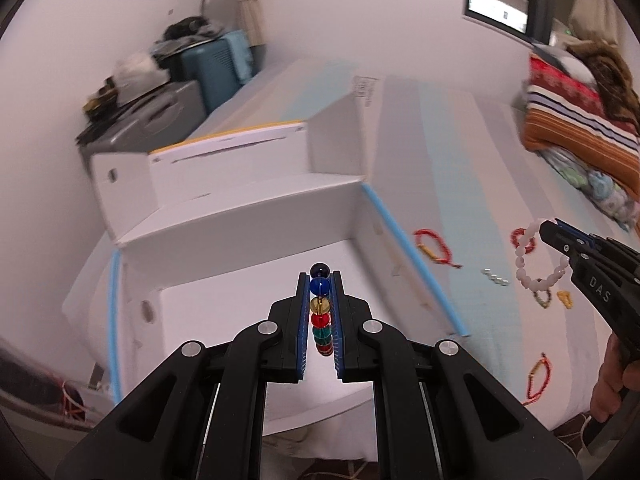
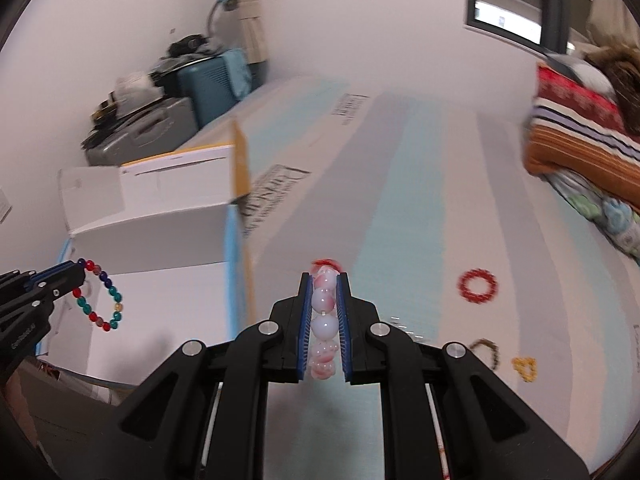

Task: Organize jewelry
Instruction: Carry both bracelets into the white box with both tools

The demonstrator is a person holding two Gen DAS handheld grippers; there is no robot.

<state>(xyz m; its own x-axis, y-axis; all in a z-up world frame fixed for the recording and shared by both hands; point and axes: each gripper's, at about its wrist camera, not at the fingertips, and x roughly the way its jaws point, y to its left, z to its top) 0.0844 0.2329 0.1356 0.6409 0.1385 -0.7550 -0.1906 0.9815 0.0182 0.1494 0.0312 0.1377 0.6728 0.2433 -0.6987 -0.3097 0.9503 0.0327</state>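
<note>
- Carrying two bracelets: my left gripper [image 1: 320, 292] is clamped on the coloured bracelet [image 1: 320, 312], low centre of the left view, over the open white box [image 1: 248, 220].
- My right gripper [image 2: 324, 292] pinches the pink bracelet [image 2: 323, 320], low centre of its view, over the striped sheet [image 2: 420, 200].
- More jewelry lies at lower right: red ring [image 2: 477, 285], yellow piece [image 2: 525, 367].
- Next, I judge: bring each over the box, then release.
</note>
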